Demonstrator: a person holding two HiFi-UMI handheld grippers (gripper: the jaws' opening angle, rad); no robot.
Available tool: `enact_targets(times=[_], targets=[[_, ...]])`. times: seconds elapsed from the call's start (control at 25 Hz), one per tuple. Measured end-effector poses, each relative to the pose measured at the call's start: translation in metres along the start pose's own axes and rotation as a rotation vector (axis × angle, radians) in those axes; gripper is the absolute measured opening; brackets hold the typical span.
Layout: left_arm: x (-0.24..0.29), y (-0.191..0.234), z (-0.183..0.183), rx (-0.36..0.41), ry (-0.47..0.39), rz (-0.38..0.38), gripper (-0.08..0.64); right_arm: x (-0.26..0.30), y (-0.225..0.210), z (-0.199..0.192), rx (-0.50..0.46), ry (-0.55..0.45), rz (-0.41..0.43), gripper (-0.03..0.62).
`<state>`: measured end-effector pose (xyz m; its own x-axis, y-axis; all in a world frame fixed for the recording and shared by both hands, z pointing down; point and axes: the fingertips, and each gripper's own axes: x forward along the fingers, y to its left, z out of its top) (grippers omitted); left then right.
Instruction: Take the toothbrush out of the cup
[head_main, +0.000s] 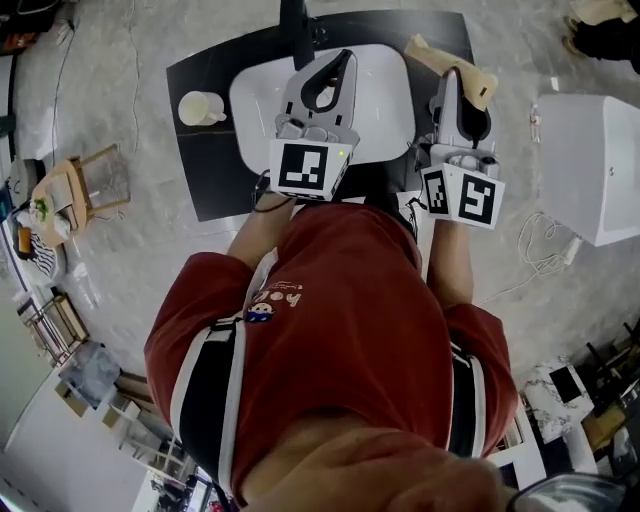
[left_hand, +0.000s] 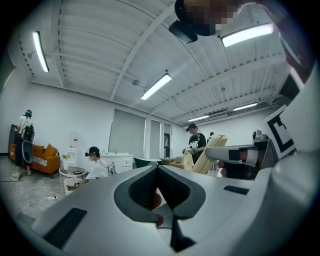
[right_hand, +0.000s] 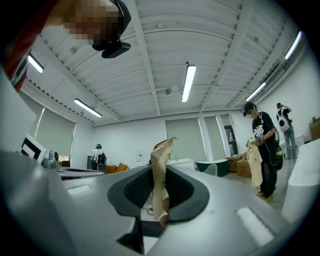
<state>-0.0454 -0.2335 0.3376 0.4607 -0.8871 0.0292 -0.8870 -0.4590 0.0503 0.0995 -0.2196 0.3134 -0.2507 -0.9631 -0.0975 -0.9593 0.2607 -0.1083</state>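
L gripper (left_hand: 157, 168) jaws shut, empty. R gripper (right_hand: 159, 172) clamps a beige flat strip (right_hand: 162, 150), upright; toothbrush? can't tell. The round white cup (head_main: 200, 108) on black mat (head_main: 205, 170) lies left of both, L nearer.

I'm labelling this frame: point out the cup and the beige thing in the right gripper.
cup (head_main: 200, 108), head view, on its white body.
beige thing (right_hand: 159, 174), right gripper view, on the stretch between the jaws.

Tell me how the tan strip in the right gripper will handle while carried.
The tan strip is probably fairly stiff: it stands up past the closed jaws of the right gripper without drooping. It looks thin, so likely light. Pinched at one narrow spot, it may pivot if bumped.
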Motion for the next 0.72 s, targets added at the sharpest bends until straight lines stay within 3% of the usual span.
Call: enact_targets(times=[0.32, 0.72], targets=[[0.043, -0.112, -0.019, 0.032, 0.055, -0.235, 0.006, -0.054, -0.099, 0.029, -0.018, -0.053, -0.193, 0.075], [0.05, -0.187, -0.06, 0.092, 0.109, -0.377, 0.038, -0.099, -0.163, 0.025, 0.008, -0.056, -0.314, 0.075]])
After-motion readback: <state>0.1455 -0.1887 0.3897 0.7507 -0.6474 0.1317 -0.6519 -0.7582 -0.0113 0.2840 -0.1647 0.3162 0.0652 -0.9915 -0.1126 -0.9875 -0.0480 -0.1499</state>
